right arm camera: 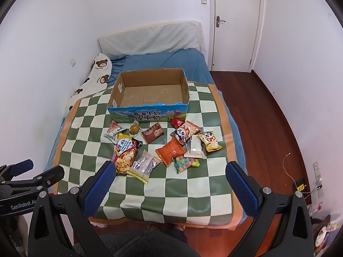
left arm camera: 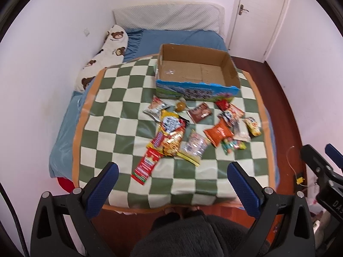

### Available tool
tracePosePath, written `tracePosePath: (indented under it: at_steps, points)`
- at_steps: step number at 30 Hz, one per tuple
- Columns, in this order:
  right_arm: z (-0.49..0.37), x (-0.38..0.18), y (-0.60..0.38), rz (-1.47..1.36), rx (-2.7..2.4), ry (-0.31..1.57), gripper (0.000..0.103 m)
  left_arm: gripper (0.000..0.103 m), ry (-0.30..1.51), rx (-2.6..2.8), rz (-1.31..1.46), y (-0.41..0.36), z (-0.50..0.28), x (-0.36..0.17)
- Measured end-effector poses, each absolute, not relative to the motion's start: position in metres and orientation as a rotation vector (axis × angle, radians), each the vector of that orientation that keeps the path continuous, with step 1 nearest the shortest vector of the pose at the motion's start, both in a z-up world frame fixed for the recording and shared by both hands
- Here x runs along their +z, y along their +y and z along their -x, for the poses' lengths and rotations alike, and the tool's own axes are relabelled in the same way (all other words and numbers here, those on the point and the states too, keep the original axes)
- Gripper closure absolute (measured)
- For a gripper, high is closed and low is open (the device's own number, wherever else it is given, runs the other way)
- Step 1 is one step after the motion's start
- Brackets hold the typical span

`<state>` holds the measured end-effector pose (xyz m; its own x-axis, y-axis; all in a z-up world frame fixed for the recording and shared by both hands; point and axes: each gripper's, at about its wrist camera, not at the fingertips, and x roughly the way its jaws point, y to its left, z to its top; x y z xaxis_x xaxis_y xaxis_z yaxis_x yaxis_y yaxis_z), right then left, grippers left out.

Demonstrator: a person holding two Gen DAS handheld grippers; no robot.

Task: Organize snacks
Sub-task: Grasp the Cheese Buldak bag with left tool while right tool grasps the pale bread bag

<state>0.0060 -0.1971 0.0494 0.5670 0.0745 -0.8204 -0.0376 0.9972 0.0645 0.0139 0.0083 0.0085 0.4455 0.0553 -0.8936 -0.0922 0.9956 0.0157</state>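
Observation:
Several snack packets lie scattered on a green-and-white checked mat [left arm camera: 128,115] [right arm camera: 193,182] on the bed. Among them are a large noodle bag [left arm camera: 171,137] [right arm camera: 125,154], an orange packet [left arm camera: 218,133] [right arm camera: 170,151], a brown packet [left arm camera: 199,112] [right arm camera: 152,136] and a bag of coloured candies [right arm camera: 186,163]. An empty open cardboard box [left arm camera: 193,70] [right arm camera: 150,92] stands on the mat behind them. My left gripper [left arm camera: 171,171] is open and empty above the mat's near edge. My right gripper [right arm camera: 170,170] is open and empty, also near the front.
The bed has a blue sheet [right arm camera: 167,62], a bear-print pillow [left arm camera: 103,57] along the left wall and a padded headboard [right arm camera: 150,36]. Wooden floor [right arm camera: 268,117] and a white door [right arm camera: 235,21] lie to the right. A thin cable [right arm camera: 289,167] lies on the floor.

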Motion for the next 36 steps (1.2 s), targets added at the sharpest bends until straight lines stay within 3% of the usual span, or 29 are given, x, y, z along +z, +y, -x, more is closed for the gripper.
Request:
tracePosePath:
  at_steps: [7,20,27,30,32,36]
  points:
    - [-0.069,-0.031,-0.183,-0.147,0.093,1.101,0.0,0.0,1.107,0.217,-0.156,0.03,-0.068,-0.048]
    - [-0.156,-0.258,-0.141,-0.339,0.074,1.429,0.0,0.0,1.286,0.216,-0.458,0.066,-0.159,-0.201]
    - [-0.181,-0.341,-0.113,-0.522,0.014,1.535,0.003,0.0,1.328,0.187,-0.538,0.062,-0.193,-0.242]
    - [-0.182,-0.365,-0.111,-0.61,-0.004,1.569,0.015,0.0,1.358,0.164,-0.543,0.057,-0.207,-0.257]
    - [-0.18,-0.373,-0.111,-0.593,-0.017,1.585,0.03,0.0,1.388,0.132,-0.527,0.053,-0.215,-0.267]
    - [-0.175,-0.374,-0.115,-0.49,0.005,1.606,0.039,0.0,1.438,0.031,-0.499,0.034,-0.227,-0.284]
